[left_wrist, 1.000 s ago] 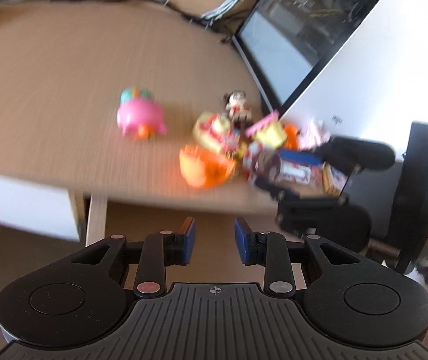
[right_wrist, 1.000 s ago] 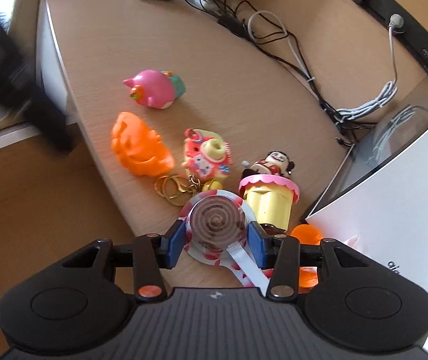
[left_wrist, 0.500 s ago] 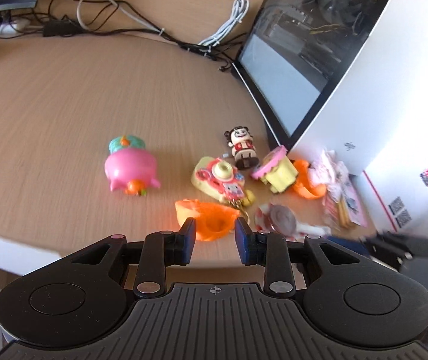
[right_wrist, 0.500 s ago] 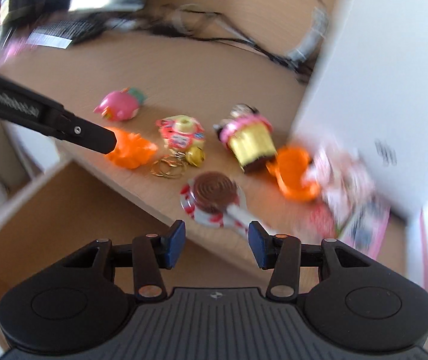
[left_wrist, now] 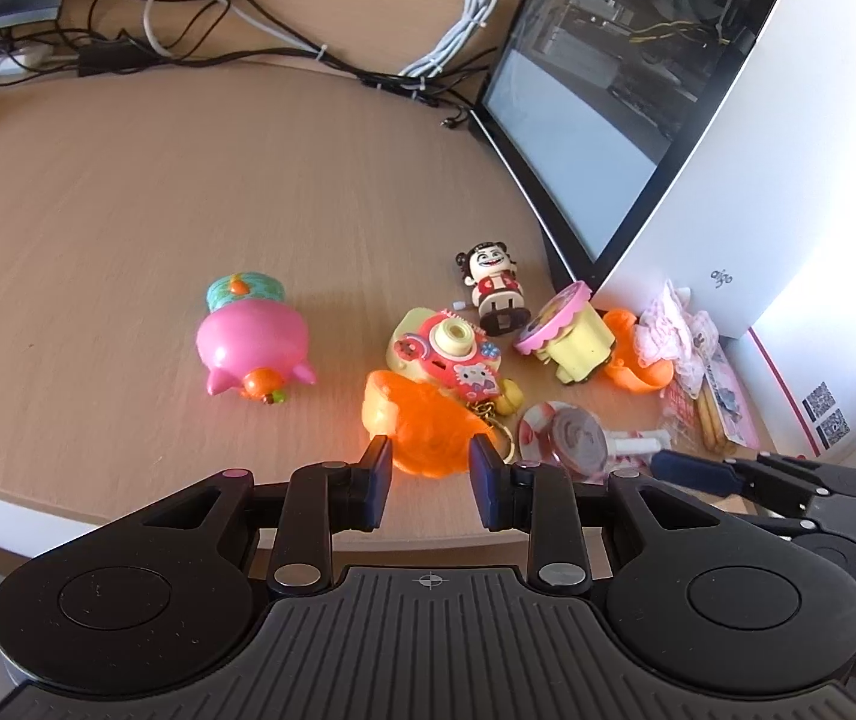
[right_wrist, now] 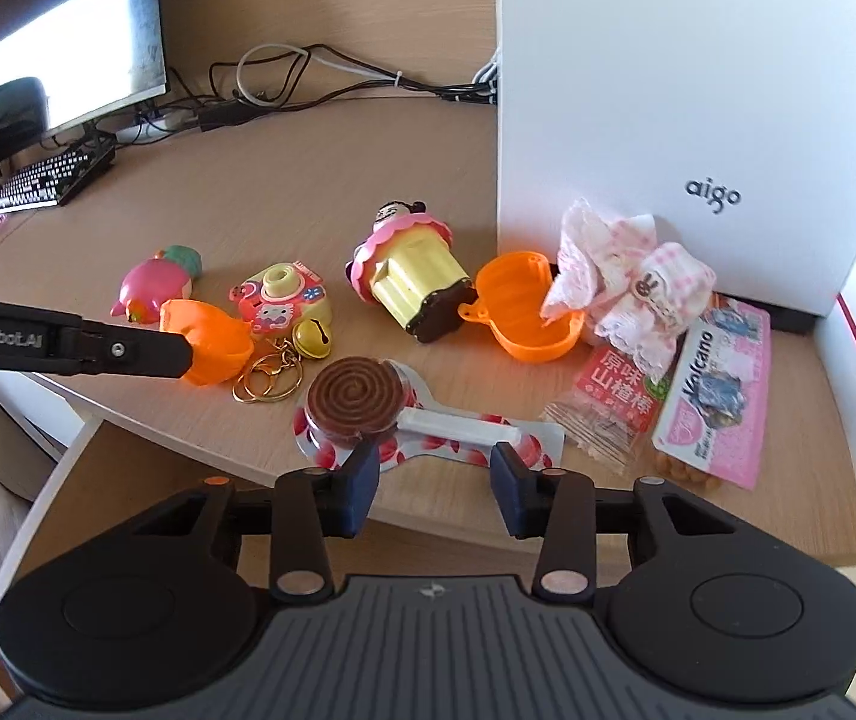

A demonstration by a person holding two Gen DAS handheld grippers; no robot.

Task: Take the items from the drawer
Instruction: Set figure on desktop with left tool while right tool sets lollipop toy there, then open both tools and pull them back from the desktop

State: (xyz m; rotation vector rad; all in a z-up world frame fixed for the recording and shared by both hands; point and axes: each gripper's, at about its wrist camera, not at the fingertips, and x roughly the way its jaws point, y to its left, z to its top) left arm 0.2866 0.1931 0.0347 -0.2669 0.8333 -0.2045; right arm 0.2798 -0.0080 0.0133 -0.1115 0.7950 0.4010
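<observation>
Jaws of both grippers stand apart, empty (items already on the desk): right gripper (right_wrist: pixel 433 483) faces the brown spiral lollipop (right_wrist: pixel 356 399) at twelve o'clock, left gripper (left_wrist: pixel 429 477) the orange plastic shell (left_wrist: pixel 422 429).

Your drawer items lie clustered on the desk: pink pig toy (left_wrist: pixel 254 349) on its side, orange shell half (left_wrist: pixel 422 426), toy camera (left_wrist: pixel 445 354), wrapped spiral lollipop (right_wrist: pixel 362 399) flat.

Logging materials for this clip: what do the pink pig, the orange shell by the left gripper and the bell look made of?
Pink pig: glossy moulded plastic, by its highlights. Orange shell: thin translucent plastic; light glows through it. Bell: probably gold-toned metal, shiny, slit visible.
</observation>
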